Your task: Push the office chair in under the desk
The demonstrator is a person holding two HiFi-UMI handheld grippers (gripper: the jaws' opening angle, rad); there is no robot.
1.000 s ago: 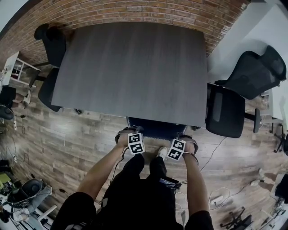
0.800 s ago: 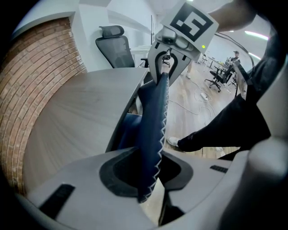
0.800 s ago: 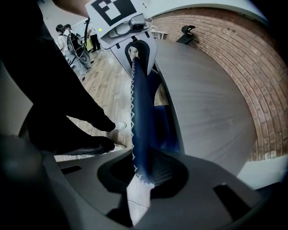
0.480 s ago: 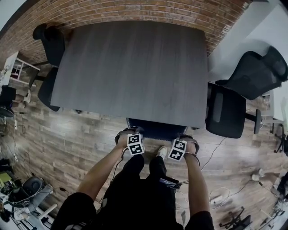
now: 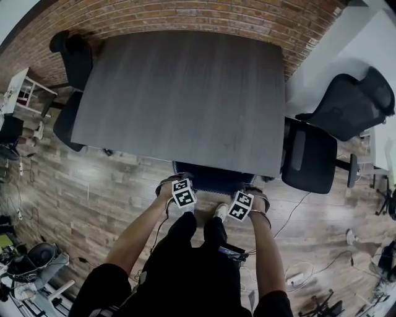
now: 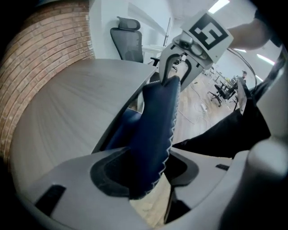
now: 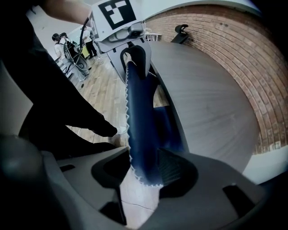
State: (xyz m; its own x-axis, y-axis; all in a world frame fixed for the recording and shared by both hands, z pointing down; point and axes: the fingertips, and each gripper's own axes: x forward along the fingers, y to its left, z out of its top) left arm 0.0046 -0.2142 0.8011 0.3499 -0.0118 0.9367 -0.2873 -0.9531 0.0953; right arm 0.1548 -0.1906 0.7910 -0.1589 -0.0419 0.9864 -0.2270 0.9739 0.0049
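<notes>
The office chair's blue backrest pokes out from under the near edge of the grey desk, its seat hidden below the top. My left gripper straddles the backrest's left end, my right gripper its right end. In the left gripper view the blue backrest stands between the jaws of the left gripper, which are opening, with a gap at the right pad. In the right gripper view the backrest likewise runs between the opening jaws of the right gripper, loose on the left side.
Two black office chairs stand off the desk's right side, and two more at its left. A brick wall backs the desk. Cables lie on the wood floor. The person's legs are right behind the chair.
Both hands with their marker cubes have shifted slightly toward the desk edge. The chair stays tucked under the desk.
</notes>
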